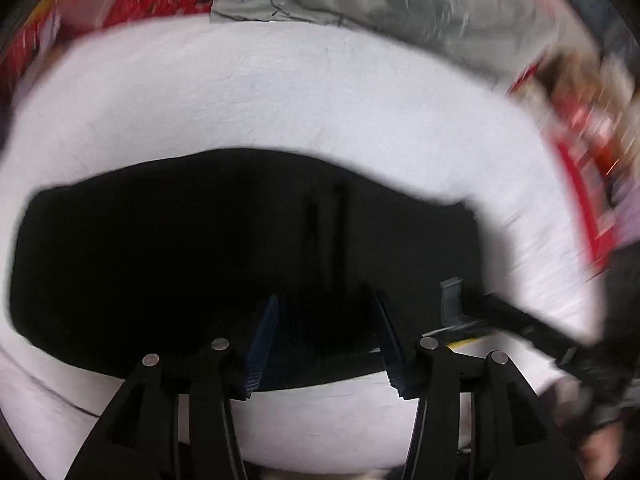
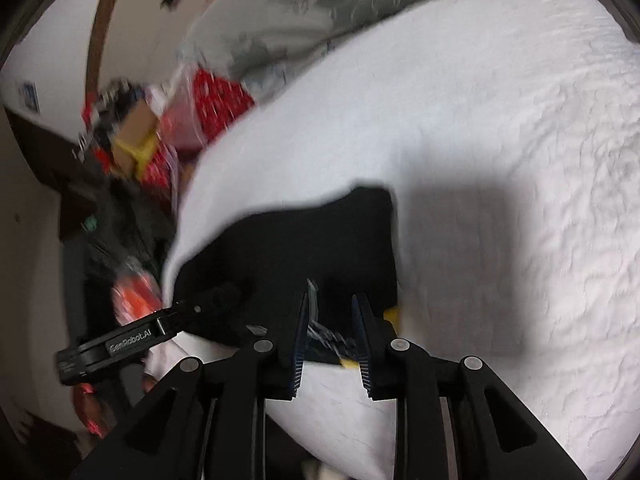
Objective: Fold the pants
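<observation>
The black pants (image 1: 192,264) lie in a flat folded heap on the white bedspread (image 1: 280,92). The left tongs (image 1: 326,344) point down at them from above, just over the near edge of the cloth. Their two fingers stand apart and nothing is pinched between them — the black cloth only lies under the gap.

In the right wrist view the pants (image 2: 304,240) lie straight ahead of the right tongs (image 2: 334,340). These fingers stand closer together, with a small gap. A bit of striped trim and a yellow tag (image 2: 350,364) sit in that gap at the pants' near edge, but I cannot tell if the fingers squeeze them — it is too blurry.

The other black tongs reach in from the left side. A grey flowered quilt (image 2: 288,12) is bunched up far beyond the tongs. Red things lie off past the bed.
</observation>
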Tool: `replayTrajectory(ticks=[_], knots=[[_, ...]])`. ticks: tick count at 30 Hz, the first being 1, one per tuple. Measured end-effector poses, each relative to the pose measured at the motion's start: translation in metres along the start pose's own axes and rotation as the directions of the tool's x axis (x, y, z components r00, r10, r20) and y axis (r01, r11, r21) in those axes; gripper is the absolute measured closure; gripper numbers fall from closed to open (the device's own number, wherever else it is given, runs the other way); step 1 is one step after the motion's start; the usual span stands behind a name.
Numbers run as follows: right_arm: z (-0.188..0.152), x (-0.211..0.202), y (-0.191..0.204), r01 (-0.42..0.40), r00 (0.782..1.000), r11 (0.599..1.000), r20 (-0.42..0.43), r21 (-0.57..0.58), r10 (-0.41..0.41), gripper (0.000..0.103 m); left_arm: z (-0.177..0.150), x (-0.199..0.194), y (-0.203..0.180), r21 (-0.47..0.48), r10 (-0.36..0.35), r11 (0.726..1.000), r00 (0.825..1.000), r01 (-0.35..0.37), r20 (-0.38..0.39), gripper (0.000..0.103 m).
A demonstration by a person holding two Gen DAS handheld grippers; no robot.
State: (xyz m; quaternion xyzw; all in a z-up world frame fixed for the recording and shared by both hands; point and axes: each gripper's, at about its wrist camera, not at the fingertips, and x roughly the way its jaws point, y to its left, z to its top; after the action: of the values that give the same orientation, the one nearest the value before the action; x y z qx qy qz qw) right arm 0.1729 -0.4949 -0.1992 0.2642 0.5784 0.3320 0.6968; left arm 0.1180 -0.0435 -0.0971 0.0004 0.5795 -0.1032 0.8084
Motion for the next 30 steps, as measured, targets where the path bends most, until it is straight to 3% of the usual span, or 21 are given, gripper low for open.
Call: replayTrajectory(ticks=[1, 5, 13, 17, 19, 28, 30], knots=[[-0.004, 0.007, -0.002, 0.038, 0.999, 0.999, -0.018, -0.008, -0.039, 0.081, -0.005, 0.012, -0.004, 0.027, 0.046, 0.999, 0.999, -0.046, -0.009, 0.055], [-0.007, 0.013, -0.004, 0.067, 0.998, 0.998, -0.018, -0.008, -0.067, 0.086, -0.01, 0.01, -0.004, 0.035, 0.065, 0.997, 0.997, -0.066, 0.036, 0.054], [-0.005, -0.004, 0.008, 0.084, 0.996, 0.996, -0.007, -0.004, -0.084, 0.078, -0.008, -0.011, 0.047, -0.135, -0.12, 0.984, 0.992, 0.116, -0.021, 0.054], [-0.007, -0.011, 0.02, 0.116, 0.993, 0.993, 0.008, -0.021, -0.116, 0.062, -0.006, -0.026, 0.07, -0.148, -0.109, 0.983, 0.994, 0.109, 0.006, 0.046], [-0.006, -0.008, 0.029, 0.125, 0.992, 0.992, 0.01, -0.032, -0.125, 0.059, -0.006, -0.034, 0.076, -0.149, -0.092, 0.984, 0.996, 0.094, 0.021, 0.038], [-0.014, 0.017, 0.09, 0.227, 0.972, 0.959, -0.019, -0.169, -0.234, 0.041, -0.005, -0.064, 0.104, -0.144, -0.053, 0.988, 0.997, 0.061, 0.059, 0.03], [-0.017, 0.024, 0.107, 0.257, 0.964, 0.944, -0.009, -0.206, -0.264, 0.032, -0.003, -0.072, 0.11, -0.141, -0.041, 0.989, 0.997, 0.049, 0.064, 0.029]])
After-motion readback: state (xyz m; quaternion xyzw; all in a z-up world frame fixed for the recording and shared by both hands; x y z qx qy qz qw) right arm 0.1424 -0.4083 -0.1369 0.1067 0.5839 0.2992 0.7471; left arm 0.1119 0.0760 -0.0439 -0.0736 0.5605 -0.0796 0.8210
